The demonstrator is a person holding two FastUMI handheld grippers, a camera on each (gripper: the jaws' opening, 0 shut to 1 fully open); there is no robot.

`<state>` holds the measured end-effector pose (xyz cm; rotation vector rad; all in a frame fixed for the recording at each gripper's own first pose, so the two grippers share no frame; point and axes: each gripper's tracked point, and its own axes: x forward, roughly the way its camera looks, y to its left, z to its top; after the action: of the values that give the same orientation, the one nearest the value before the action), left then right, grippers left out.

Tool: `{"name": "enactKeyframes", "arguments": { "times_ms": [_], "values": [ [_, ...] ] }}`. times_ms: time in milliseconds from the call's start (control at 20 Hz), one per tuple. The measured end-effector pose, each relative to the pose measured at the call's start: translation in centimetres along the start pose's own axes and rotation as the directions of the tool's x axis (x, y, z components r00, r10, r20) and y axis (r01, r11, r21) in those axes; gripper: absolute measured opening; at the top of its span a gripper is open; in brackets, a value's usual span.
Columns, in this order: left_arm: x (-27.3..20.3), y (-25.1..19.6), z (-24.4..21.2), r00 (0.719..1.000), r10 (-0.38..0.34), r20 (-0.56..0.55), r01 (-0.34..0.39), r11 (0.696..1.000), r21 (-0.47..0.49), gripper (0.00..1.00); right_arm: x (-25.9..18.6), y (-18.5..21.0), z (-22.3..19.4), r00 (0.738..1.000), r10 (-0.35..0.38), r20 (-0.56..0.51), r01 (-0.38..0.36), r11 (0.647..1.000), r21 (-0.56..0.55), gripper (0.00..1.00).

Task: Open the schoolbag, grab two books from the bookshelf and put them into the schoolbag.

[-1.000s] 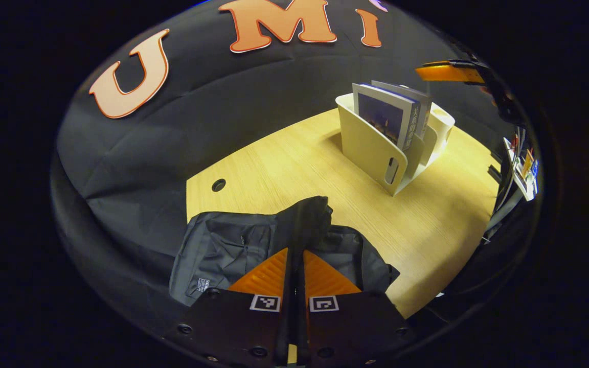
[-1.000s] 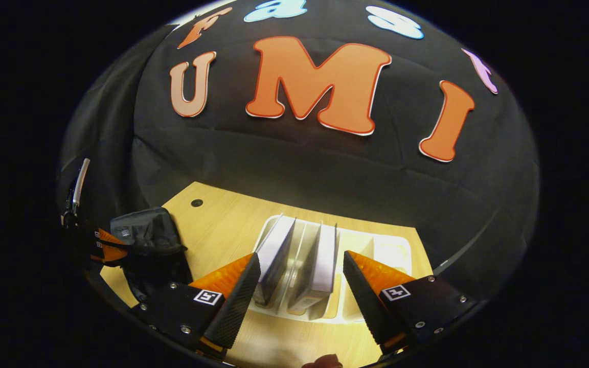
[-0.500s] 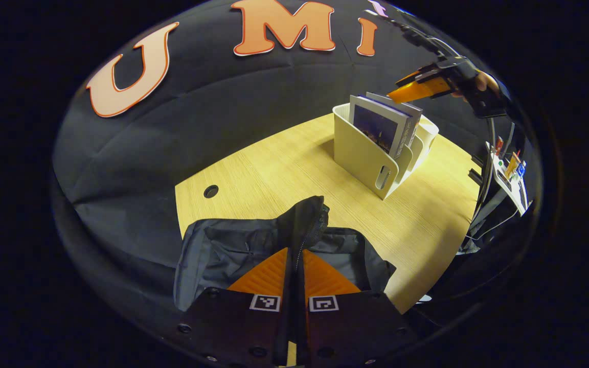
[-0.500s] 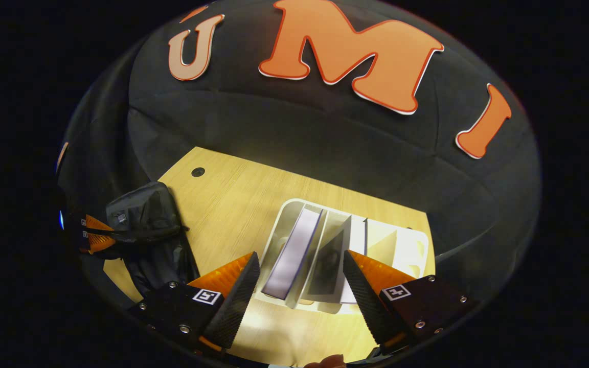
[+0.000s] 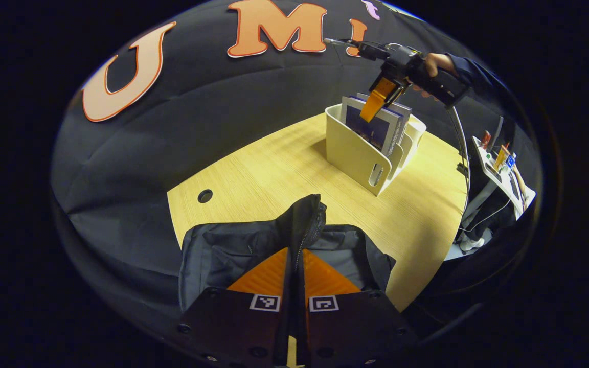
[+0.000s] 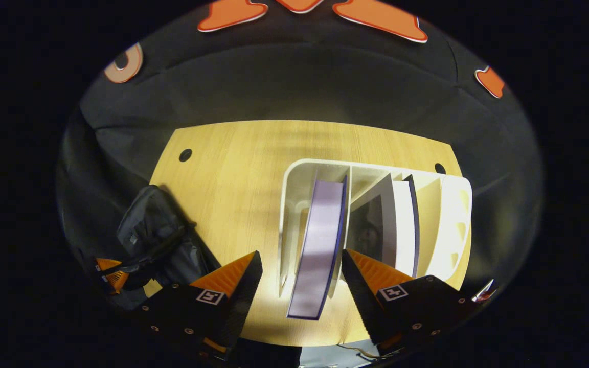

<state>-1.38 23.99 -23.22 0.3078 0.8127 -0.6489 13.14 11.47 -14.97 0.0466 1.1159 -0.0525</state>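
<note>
Near, the left gripper [image 5: 294, 266] pinches the black fabric schoolbag [image 5: 233, 245], holding it agape. Farther right, the right gripper [image 6: 299, 278], fingers spread, straddles the purple-edged book [image 6: 320, 245] upright in the cream plastic bookshelf [image 6: 294, 204], its top edge running near-to-far.

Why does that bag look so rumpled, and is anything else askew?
The schoolbag is rumpled because the left gripper pinches its zipped edge and holds it up. Both books lean in the bookshelf. Nothing looks spilled or damaged.
</note>
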Motion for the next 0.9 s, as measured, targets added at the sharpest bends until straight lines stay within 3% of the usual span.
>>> {"name": "enactKeyframes", "arguments": {
  "times_ms": [200, 300, 450, 900],
  "values": [
    [0.4, -0.1, -0.3, 1.000, -0.003, -0.016, 0.002, 1.000, -0.019, 0.07, 1.5, -0.6, -0.2, 0.998, -0.020, -0.056, 0.021, 1.000, 0.019, 0.80],
    [0.4, -0.2, -0.5, 1.000, -0.006, -0.026, 0.006, 1.000, -0.028, 0.07, 2.1, -0.9, -0.5, 0.996, -0.040, -0.080, 0.042, 0.999, 0.019, 0.57],
    [0.6, -0.2, -0.5, 0.999, -0.008, -0.038, 0.006, 0.999, -0.037, 0.07, 1.9, -0.8, -1.2, 0.993, -0.049, -0.104, 0.053, 0.998, 0.041, 0.42],
    [0.9, -1.1, -0.5, 0.999, -0.005, -0.052, 0.003, 0.999, -0.035, 0.07, -2.7, -1.8, -6.4, 0.998, -0.009, -0.067, 0.015, 0.996, 0.092, 0.35]
  ]
}}
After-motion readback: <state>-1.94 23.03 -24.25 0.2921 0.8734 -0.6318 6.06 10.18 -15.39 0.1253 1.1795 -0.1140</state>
